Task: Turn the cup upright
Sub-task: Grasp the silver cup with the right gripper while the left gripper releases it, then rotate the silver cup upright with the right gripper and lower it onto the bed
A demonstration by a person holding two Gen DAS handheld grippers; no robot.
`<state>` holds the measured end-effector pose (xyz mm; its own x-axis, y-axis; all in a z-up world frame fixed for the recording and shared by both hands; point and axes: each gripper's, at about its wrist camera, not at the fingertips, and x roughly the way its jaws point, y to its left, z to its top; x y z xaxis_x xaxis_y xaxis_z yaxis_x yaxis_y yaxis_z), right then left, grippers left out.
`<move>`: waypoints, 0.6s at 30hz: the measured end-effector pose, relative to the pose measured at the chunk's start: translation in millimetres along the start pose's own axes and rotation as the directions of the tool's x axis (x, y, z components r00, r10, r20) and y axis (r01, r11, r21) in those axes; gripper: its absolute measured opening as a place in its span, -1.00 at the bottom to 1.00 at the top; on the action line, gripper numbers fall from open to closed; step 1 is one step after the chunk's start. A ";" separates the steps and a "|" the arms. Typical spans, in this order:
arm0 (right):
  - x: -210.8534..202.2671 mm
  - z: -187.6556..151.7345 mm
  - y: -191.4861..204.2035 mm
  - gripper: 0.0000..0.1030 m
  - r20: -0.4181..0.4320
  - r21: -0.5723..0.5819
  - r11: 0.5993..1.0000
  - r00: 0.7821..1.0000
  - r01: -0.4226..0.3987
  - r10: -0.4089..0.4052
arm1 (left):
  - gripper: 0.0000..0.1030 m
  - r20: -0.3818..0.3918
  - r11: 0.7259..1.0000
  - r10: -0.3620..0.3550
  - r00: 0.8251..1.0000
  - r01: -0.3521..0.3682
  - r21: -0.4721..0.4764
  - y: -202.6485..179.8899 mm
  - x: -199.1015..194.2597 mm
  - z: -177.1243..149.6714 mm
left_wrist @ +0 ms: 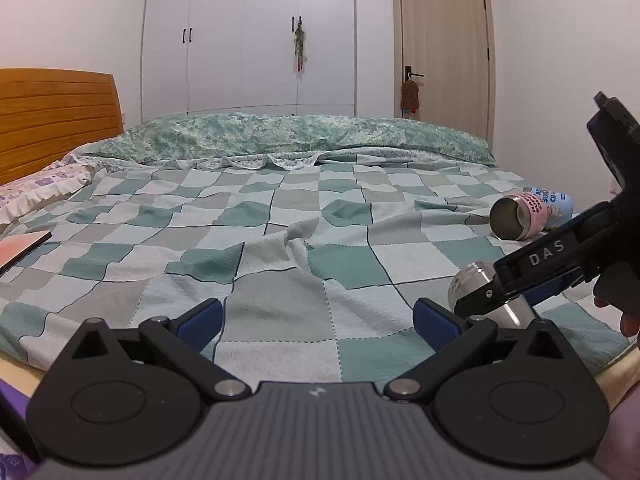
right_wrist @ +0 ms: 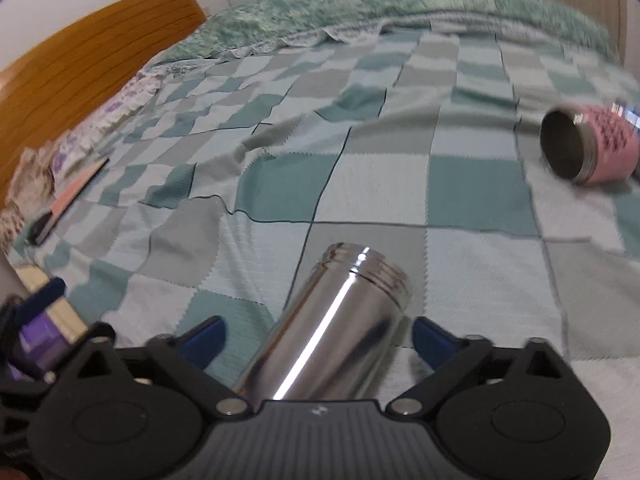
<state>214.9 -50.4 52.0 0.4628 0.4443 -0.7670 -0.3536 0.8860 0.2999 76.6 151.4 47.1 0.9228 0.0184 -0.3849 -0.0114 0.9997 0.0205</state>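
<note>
A shiny steel cup (right_wrist: pixel 332 320) lies on its side on the checked bedspread, between the blue pads of my right gripper (right_wrist: pixel 316 336), whose jaws stand wide and do not touch it. In the left wrist view the same cup (left_wrist: pixel 476 280) shows at the right, partly hidden by the right gripper's black body (left_wrist: pixel 560 256). A pink and blue cup (left_wrist: pixel 524 216) lies on its side farther back, open mouth toward me; it also shows in the right wrist view (right_wrist: pixel 588 148). My left gripper (left_wrist: pixel 318 320) is open and empty over the bed's near edge.
A folded green quilt (left_wrist: pixel 288 136) lies across the far side of the bed. A wooden headboard (left_wrist: pixel 56 120) and a flowered pillow (left_wrist: pixel 44 188) are at the left. A flat pink book (left_wrist: pixel 20 248) lies at the left. Wardrobe and door stand behind.
</note>
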 end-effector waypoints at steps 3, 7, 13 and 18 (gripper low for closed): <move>11.1 1.3 -5.3 0.67 -0.028 0.031 1.000 1.000 0.007 -0.006 | 1.00 -0.005 1.000 0.003 1.000 -0.003 0.004 2.8 5.2 -1.0; 26.7 3.1 -14.8 0.45 -0.066 0.103 0.994 0.997 -0.028 0.035 | 1.00 -0.005 1.000 0.000 1.000 0.000 0.001 5.8 8.0 -2.0; 23.0 4.5 -12.6 0.37 -0.060 0.078 0.994 0.995 -0.075 0.080 | 1.00 -0.003 1.000 -0.009 1.000 0.009 0.002 6.1 8.5 -1.9; 8.3 3.8 -12.9 0.31 -0.019 0.056 0.990 0.992 -0.126 0.128 | 1.00 0.006 1.000 -0.011 1.000 0.011 0.007 5.5 5.4 -1.0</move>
<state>226.4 -57.7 44.0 0.3983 0.5511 -0.7333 -0.3628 0.8289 0.4258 81.1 157.1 44.2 0.9252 0.0072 -0.3795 0.0015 0.9997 0.0227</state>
